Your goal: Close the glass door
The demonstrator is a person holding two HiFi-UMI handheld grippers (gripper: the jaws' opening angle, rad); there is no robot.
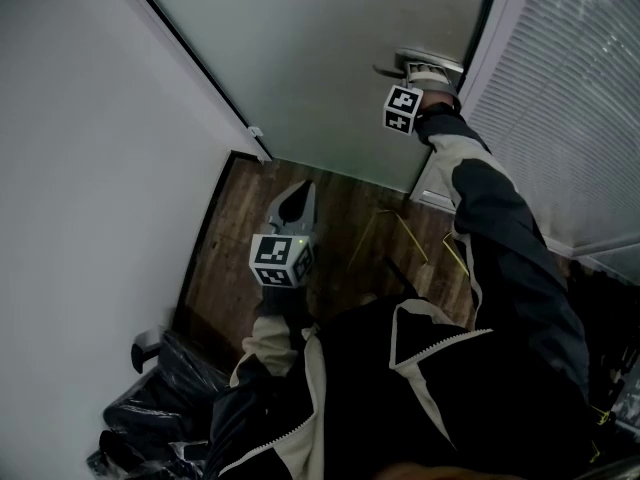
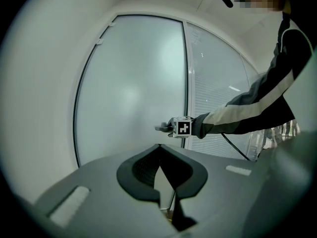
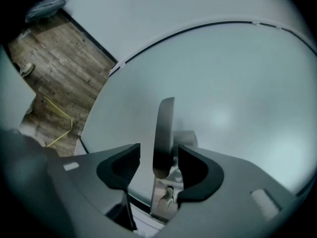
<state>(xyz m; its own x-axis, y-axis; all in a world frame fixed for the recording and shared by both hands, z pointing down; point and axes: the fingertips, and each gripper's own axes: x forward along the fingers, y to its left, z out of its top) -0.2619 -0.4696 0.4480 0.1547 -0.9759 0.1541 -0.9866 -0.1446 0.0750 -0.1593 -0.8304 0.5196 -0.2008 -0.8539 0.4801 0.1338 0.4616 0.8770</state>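
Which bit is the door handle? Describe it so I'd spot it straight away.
Find the big frosted glass door beside the slatted blind. At the door's edge next to that blind sits the door handle, a slim grey metal lever. It is the only thing sticking out of the smooth pane, standing between the open jaws of the right gripper.

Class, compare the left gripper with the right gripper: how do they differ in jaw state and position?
The left gripper has its jaws together with nothing between them. The right gripper has its jaws apart with the door handle between them, unpinched. The left gripper is held low over the wooden floor, away from the glass door, while the right gripper is raised at the handle. Both carry a cube with square markers.
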